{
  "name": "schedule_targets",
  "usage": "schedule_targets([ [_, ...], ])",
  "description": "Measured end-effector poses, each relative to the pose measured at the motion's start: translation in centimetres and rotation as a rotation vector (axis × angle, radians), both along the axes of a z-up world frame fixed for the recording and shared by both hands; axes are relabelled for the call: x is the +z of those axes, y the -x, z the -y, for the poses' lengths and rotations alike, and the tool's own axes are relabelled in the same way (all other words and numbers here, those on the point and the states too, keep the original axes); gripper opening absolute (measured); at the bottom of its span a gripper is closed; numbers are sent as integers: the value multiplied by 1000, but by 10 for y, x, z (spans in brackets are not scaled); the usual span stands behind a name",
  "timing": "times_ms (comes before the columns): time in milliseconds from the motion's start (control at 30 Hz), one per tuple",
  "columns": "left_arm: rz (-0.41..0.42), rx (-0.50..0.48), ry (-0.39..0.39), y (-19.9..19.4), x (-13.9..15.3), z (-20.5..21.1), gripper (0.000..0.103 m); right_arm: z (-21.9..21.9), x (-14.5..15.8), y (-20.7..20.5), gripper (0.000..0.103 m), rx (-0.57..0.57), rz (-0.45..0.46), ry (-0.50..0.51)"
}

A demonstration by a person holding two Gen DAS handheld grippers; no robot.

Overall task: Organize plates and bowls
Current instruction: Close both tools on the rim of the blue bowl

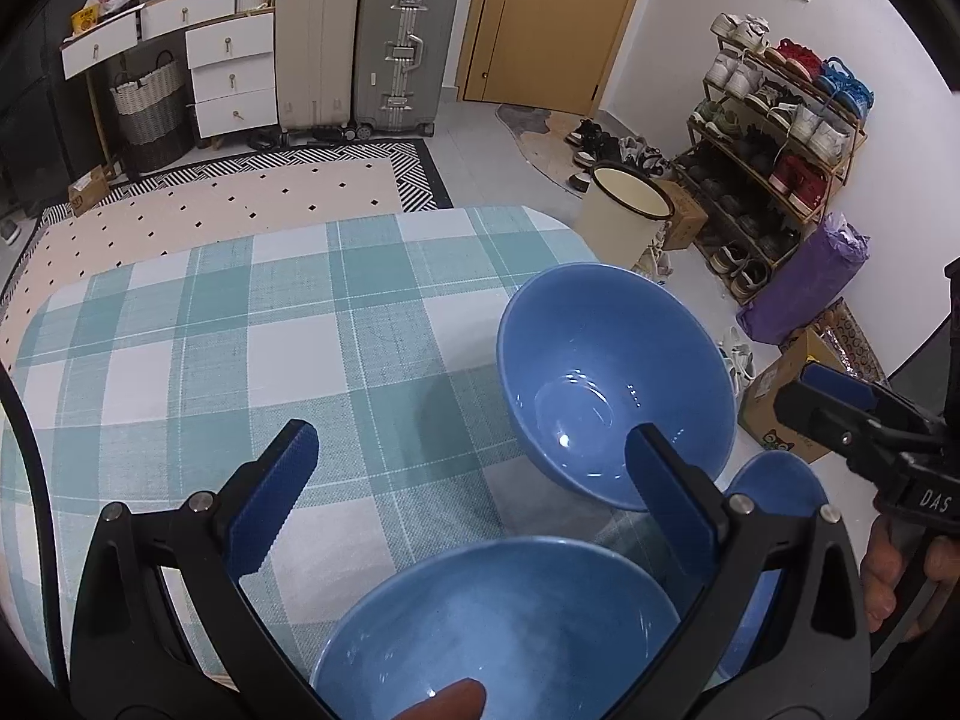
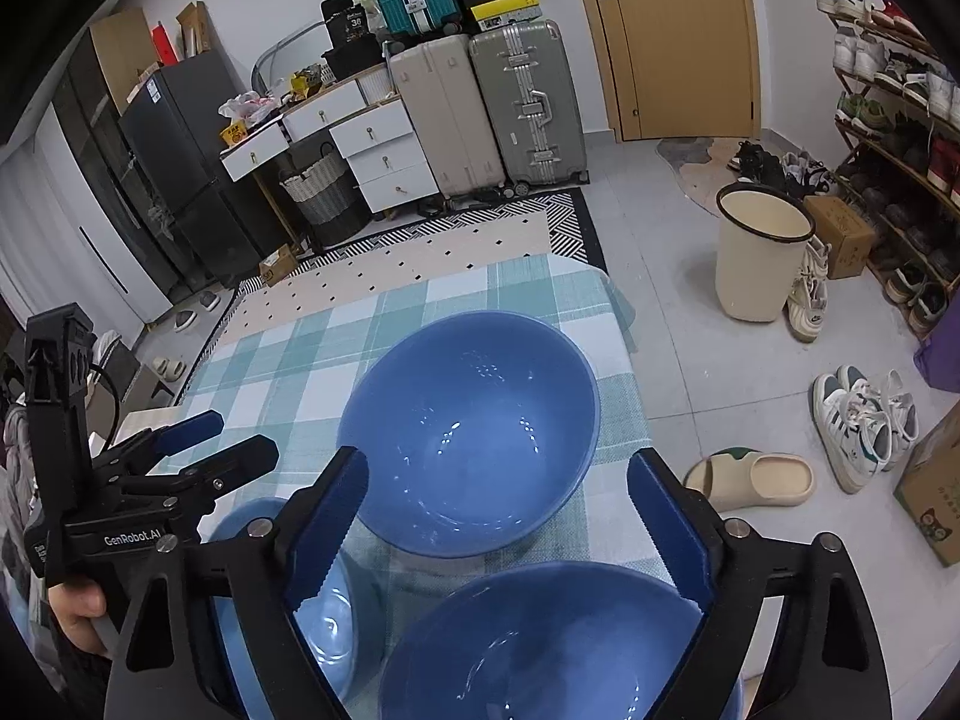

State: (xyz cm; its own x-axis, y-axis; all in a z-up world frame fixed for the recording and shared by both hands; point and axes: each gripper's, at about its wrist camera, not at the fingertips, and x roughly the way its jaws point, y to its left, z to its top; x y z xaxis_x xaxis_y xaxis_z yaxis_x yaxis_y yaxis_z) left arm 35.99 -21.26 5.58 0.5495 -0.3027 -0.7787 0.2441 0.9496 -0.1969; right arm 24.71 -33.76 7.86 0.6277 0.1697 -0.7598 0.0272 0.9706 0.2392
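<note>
Bowls, three blue ones, sit on the checked cloth of the bench (image 1: 180, 324) ahead of your two tools. The far bowl (image 2: 474, 426) stands upright beyond the fingertips of your right tool (image 2: 498, 492), whose jaws are spread wide with nothing pressed between the pads; no bowl is gripped. The near bowl (image 2: 540, 642) lies directly beneath that tool, its rim passing under the right-hand pad; whether pad and rim touch cannot be told. The small bowl (image 2: 318, 600) rests just to the left, partly behind the left-hand pad. Your left tool (image 1: 474, 468) also stands open and empty above the cloth, with a large bowl (image 1: 498, 630) below it and the far bowl just beside its right-hand finger. All bowls appear empty, showing only glints of light. At the bottom edge of the left wrist view a reddish-brown shape (image 1: 450, 699) overlaps the lower bowl's rim, possibly a fingertip, though the view is too cropped to say. A cream bin (image 2: 759, 258) stands on the floor past the bench.
</note>
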Motion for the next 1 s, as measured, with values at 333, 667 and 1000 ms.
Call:
schedule_targets([
  [333, -61, -23, -23, -23, -23, 18, 92, 14, -30, -26, 81, -34, -69, -4],
  [667, -111, -42, -14, -36, -42, 30, 64, 22, -54, -38, 66, -36, -106, -48],
  [1000, -147, -76, 11, -39, -50, 41, 25, 23, -61, -41, 39, -37, -113, -44],
])
